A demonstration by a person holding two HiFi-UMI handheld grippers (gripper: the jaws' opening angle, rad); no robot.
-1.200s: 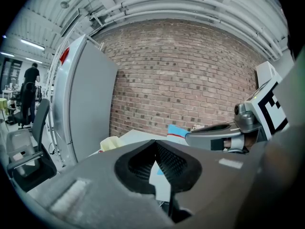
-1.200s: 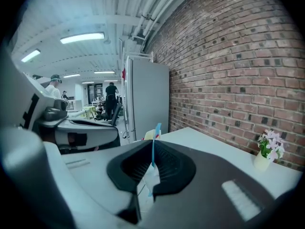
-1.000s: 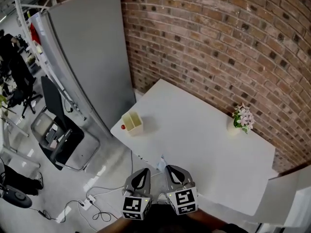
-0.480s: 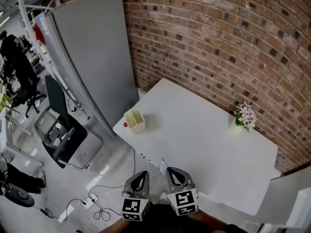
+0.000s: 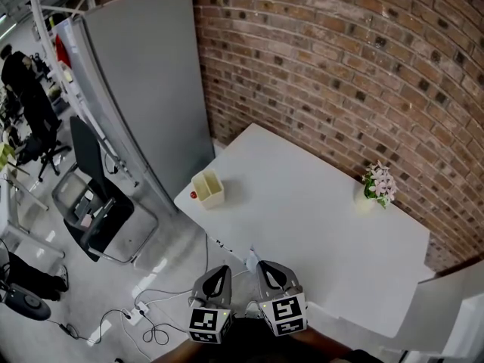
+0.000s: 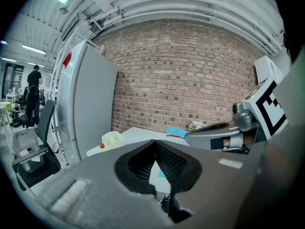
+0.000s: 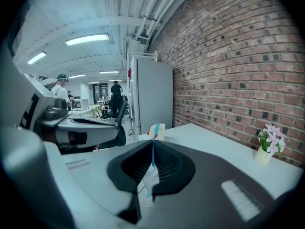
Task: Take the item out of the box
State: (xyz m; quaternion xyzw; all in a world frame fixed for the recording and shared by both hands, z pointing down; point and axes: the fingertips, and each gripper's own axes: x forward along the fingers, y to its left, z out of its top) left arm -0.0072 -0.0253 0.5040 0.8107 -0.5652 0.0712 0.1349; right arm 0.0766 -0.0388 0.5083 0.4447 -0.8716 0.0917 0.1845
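We see the cream open-topped box [image 5: 207,190] sitting upright at the far left corner of the white rectangular counter [image 5: 318,225], its mouth facing up. In the head view its long axis runs from upper left to lower right, roughly in line with the counter's near edge. A small round red object [image 5: 193,196] lies on the counter just beside the box's left wall, outside it; we cannot tell whether the two touch. Both grippers hang side by side off the counter's near edge, above the floor and well apart from the box, and both point towards the counter. The left gripper [image 5: 220,272] has its jaws pressed together at the tips, and its own view looks towards the box and the red object. The right gripper [image 5: 269,269] is also closed, pinching a thin white-and-blue slip [image 7: 150,177] that stands on edge between its pads and sticks out a little past the tips. The left gripper view shows that slip as a blue patch at the right gripper's tip. A pale vase of pink flowers [image 5: 378,183] stands on the counter's far side, near the red brick wall [image 5: 340,74].
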